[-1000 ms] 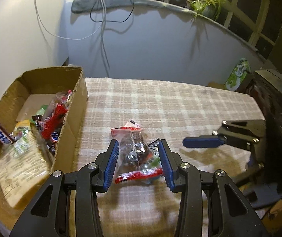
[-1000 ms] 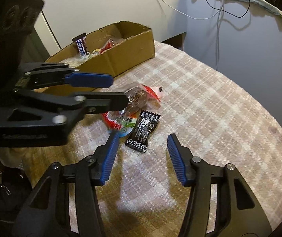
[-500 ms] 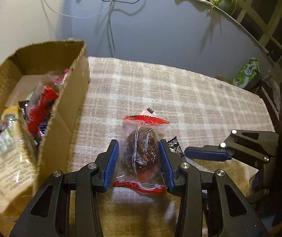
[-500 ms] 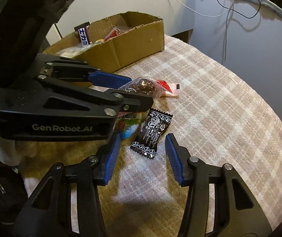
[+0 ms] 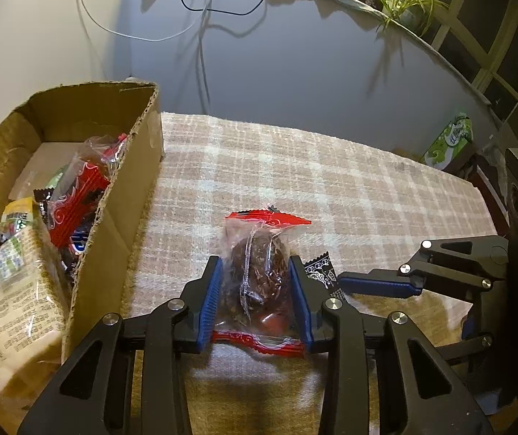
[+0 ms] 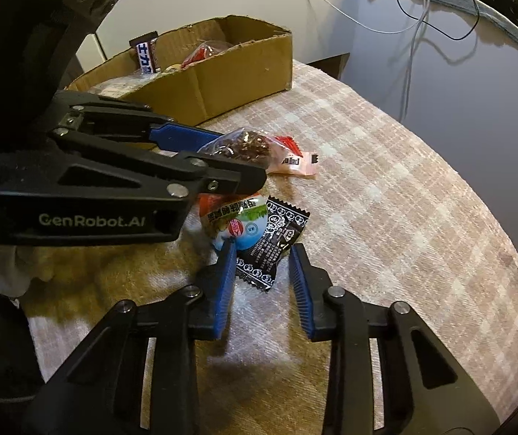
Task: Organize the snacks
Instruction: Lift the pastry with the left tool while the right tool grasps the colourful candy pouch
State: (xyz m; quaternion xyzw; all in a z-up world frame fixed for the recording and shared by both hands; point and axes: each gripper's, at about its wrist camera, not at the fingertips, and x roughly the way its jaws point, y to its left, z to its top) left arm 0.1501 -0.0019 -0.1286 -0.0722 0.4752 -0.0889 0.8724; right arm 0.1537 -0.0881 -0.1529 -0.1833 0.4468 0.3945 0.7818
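Observation:
My left gripper [image 5: 255,299] is shut on a clear packet with red ends holding a brown snack ball [image 5: 259,275], lifted above the plaid cloth; it also shows in the right wrist view [image 6: 244,146]. My right gripper [image 6: 262,282] is open, its fingers either side of a black patterned sachet [image 6: 273,239] lying on the cloth. A round green-and-white packet [image 6: 235,224] lies against the sachet's left. The cardboard box [image 5: 121,195] with several snacks stands to the left.
The plaid cloth [image 5: 331,181] covers the table up to the wall. A green tissue pack [image 5: 447,141] sits beyond the far right edge. Cables hang down the wall behind the box. A snack bar [image 6: 146,54] sticks up from the box.
My left gripper closed on the brown snack packet and lifted it off the pile. My right gripper moved forward around the black sachet and narrowed somewhat.

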